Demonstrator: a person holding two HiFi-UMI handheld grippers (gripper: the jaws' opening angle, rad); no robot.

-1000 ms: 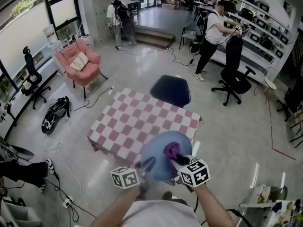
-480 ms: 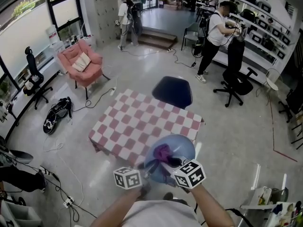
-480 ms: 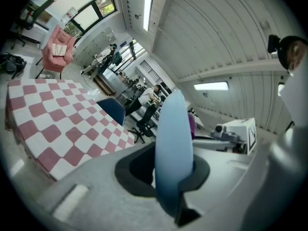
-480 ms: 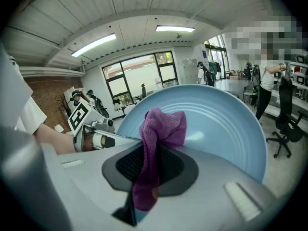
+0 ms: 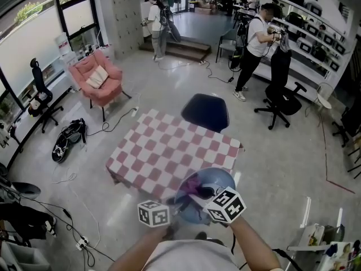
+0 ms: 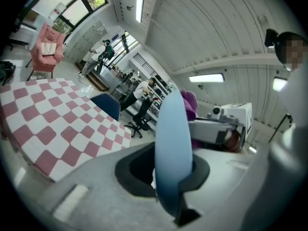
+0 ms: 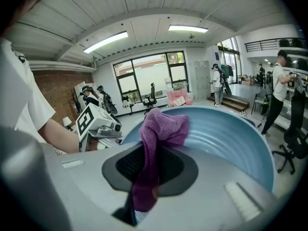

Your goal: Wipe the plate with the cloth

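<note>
Pink and white checks cover the table [image 5: 169, 151] that stands on the grey floor in the head view, with a dark blue chair [image 5: 206, 109] behind it. Over the near edge of the table, the blue plate [image 5: 217, 179] is held tilted in the air. The left gripper [image 5: 176, 203] grips its near-left rim, and the right gripper [image 5: 198, 194] presses the purple cloth [image 5: 193, 184] on its face. Compared with one second ago, the cloth has gone from the middle of the plate toward the left side, and the plate sits a little lower. A person [image 5: 158, 16] at the back has walked right, to the steps [image 5: 180, 45].

The left gripper view shows the plate edge-on, clamped firmly between both jaws, with the cloth and the right gripper behind it.

The right gripper view shows the jaws closed on the cloth, which hangs folded between them and touches the inner face of the plate.
</note>
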